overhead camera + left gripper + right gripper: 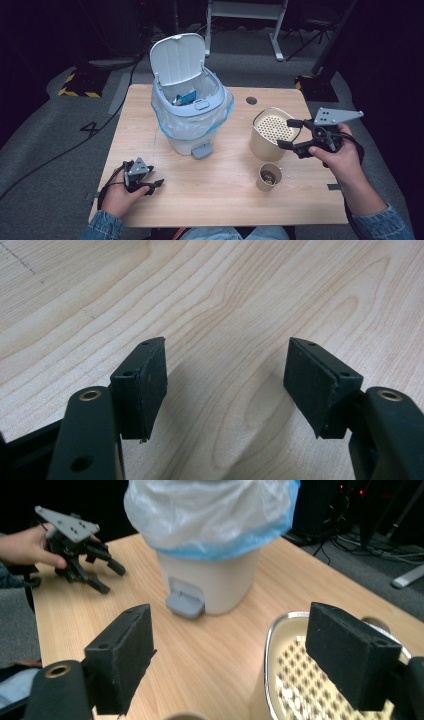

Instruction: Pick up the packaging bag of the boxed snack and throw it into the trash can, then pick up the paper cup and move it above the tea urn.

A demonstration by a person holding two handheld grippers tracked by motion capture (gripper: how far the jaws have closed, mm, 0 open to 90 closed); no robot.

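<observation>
Beige perforated canister stands right of the bin in the high view, a small cup just before it; my right gripper hangs over the canister, jaws wide, nothing between; left gripper view: left gripper wide above bare table; right gripper view: canister rim beneath one pad.

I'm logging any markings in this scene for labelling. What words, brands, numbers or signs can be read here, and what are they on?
"4": a dark mark on the grey floor left of the table, seen in the high view; it may only be a cable loop.
Blue packet inside the bin: any print is too small to read.
Perforated beige container, small cup, both claws: no text visible.
</observation>
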